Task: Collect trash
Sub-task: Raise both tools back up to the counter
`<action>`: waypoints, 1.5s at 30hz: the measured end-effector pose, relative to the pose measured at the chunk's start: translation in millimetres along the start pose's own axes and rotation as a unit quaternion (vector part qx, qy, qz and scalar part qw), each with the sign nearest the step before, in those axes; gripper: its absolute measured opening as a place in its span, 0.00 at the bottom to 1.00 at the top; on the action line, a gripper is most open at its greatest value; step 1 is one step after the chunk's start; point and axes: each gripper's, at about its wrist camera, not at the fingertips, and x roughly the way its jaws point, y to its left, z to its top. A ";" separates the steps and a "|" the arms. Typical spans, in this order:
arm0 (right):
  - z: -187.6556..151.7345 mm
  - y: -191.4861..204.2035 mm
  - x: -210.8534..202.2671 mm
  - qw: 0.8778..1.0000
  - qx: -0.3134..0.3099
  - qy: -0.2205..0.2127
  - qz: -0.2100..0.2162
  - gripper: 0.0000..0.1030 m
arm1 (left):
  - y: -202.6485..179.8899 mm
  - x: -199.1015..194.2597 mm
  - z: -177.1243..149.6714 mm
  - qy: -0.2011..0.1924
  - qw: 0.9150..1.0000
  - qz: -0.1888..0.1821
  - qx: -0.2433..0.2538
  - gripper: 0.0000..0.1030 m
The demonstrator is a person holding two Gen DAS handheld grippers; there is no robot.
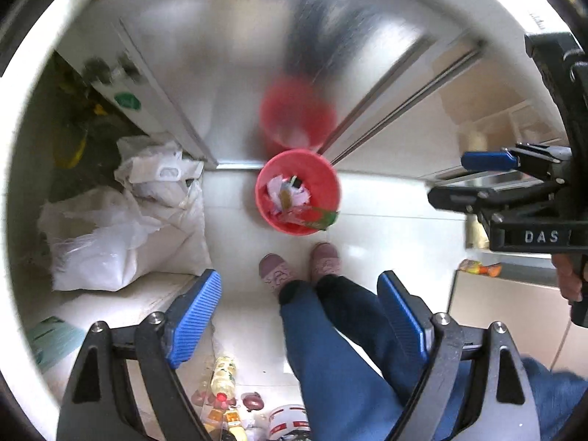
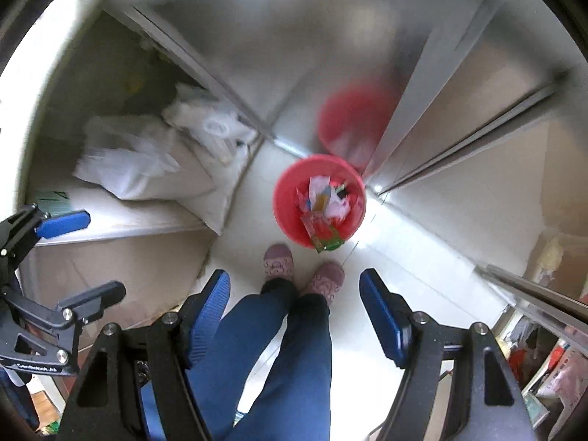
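A red bin [image 1: 265, 210] stands on the white floor far below, against a shiny metal cabinet. It holds crumpled paper and wrappers [image 1: 288, 193], and a red-and-green wrapper [image 1: 319, 219] lies over its near rim. My left gripper [image 1: 297, 314] hangs high above, open, blue pads [image 1: 194, 316] wide apart with nothing between them. My right gripper [image 2: 294, 312] is open too and empty, above the same bin [image 2: 286, 217] and wrapper [image 2: 325, 238]. Each gripper shows at the edge of the other's view: the right [image 1: 468, 178], the left [image 2: 82, 257].
A person's legs in blue trousers [image 1: 330, 349] and pink slippers [image 1: 325, 261] stand just before the bin. White sacks and plastic bags [image 1: 121, 228] lie at the left. Bottles and small items [image 1: 224, 378] sit below. The metal cabinet front [image 1: 228, 73] mirrors the bin. A cluttered shelf [image 2: 547, 367] lies lower right.
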 end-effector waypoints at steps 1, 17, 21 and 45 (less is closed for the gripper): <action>-2.7 1.8 -19.4 1.000 0.003 -0.016 -0.010 0.68 | -5.6 -15.2 -0.9 -0.009 1.000 0.007 0.005 0.83; -10.4 13.5 -200.0 0.979 -0.050 -0.197 0.002 0.84 | -40.6 -203.7 8.9 -0.190 0.981 0.045 -0.015 0.89; 0.9 11.1 -216.9 0.971 -0.065 -0.228 0.006 0.87 | -30.0 -224.4 16.3 -0.204 0.976 0.063 -0.031 0.92; 173.3 35.9 -215.3 0.971 -0.070 -0.226 -0.006 0.96 | 118.9 -229.1 183.0 -0.192 0.975 0.094 -0.065 1.00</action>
